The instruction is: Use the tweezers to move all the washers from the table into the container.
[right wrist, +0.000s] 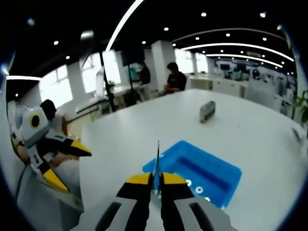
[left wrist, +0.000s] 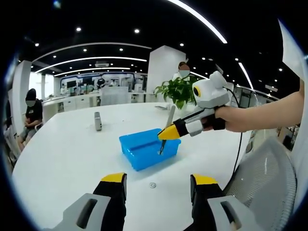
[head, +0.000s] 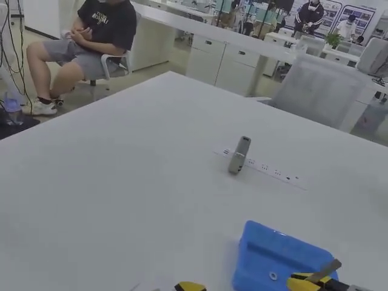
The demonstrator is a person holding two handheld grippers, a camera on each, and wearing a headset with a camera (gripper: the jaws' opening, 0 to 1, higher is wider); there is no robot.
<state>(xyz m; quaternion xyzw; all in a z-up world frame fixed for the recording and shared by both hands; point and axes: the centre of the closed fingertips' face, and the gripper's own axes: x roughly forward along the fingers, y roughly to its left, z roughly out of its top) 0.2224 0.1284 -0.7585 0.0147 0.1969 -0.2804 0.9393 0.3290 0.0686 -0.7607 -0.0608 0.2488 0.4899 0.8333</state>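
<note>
"Blue rectangular plastic container [right wrist: 192,166] on the white table [right wrist: 144,125]. Contents?"

"Three small washers [right wrist: 198,189] on its floor, bunched toward the near corner in the right gripper view. The head view gives one pale ring [head: 273,276] in there, the rest blurred."

"Anything outside it?"

"One loose washer [left wrist: 152,185] flat on the table, just beside the container's [left wrist: 149,161] near wall, ahead of the jaws in the left gripper view."

"Left gripper [left wrist: 159,179]?"

"Yellow-tipped fingers [left wrist: 114,179] spread wide, released. Nothing between them, nothing touched."

"Right gripper [right wrist: 150,179]?"

"Fingers clenched almost together on the thin metal tweezers [right wrist: 157,163], which stick out forward along the jaws. The left gripper view has the tweezers [left wrist: 166,127] angled down with their tips dipped inside the container's opening. Cannot tell whether the tips pinch a washer."

"Other items?"

"Grey oblong device [head: 239,154] lying on the table, well apart from the container, on its far side."
</note>
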